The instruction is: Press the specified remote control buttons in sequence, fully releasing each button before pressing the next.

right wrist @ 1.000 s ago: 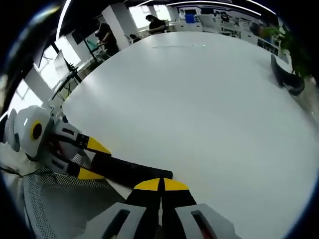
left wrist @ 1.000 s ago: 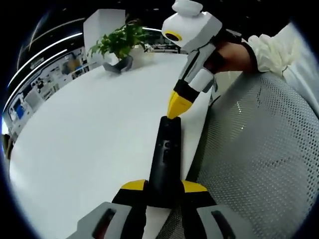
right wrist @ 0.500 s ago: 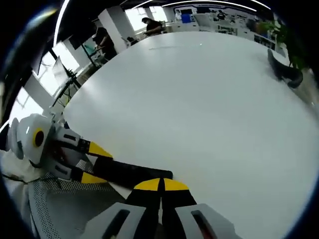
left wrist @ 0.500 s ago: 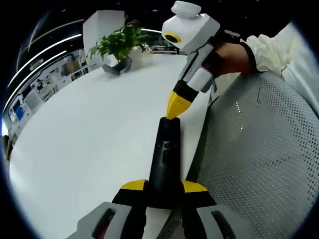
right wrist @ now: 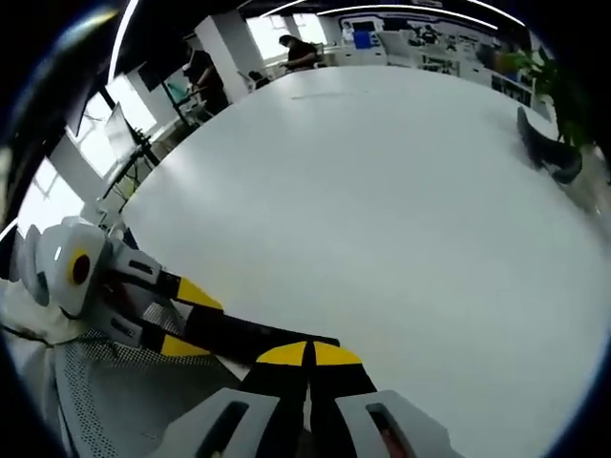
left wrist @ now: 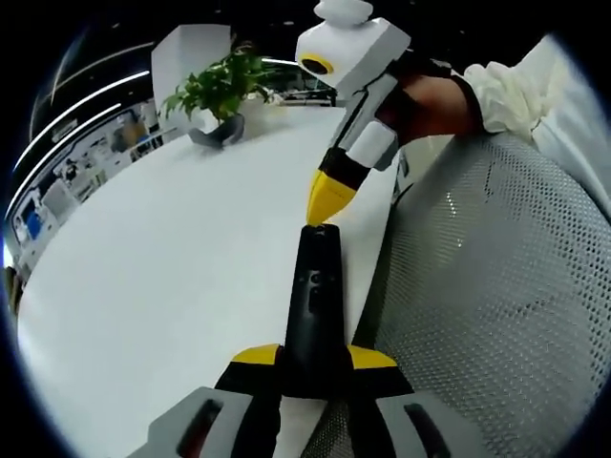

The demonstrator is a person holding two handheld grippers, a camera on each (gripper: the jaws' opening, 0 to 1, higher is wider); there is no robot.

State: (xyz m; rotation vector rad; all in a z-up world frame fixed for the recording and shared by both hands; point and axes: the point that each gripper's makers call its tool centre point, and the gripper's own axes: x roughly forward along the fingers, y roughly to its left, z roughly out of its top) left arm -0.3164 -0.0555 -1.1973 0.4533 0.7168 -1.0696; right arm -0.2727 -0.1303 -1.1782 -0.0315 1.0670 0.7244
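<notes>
Bright, even office light falls from the ceiling strips (right wrist: pixel 382 8) above me, and the white table (left wrist: pixel 172 248) glares softly with hardly a shadow. Windows (right wrist: pixel 91 143) blow out on one side. Fisheye bending curves the table's edge, and the far room blurs.

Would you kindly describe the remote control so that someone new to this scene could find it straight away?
Start at the large white table and go to the edge nearest the grey mesh chair. There the left gripper clamps the near end of the remote control. It is the only slim black bar there, with the right gripper shut at its far end.
</notes>
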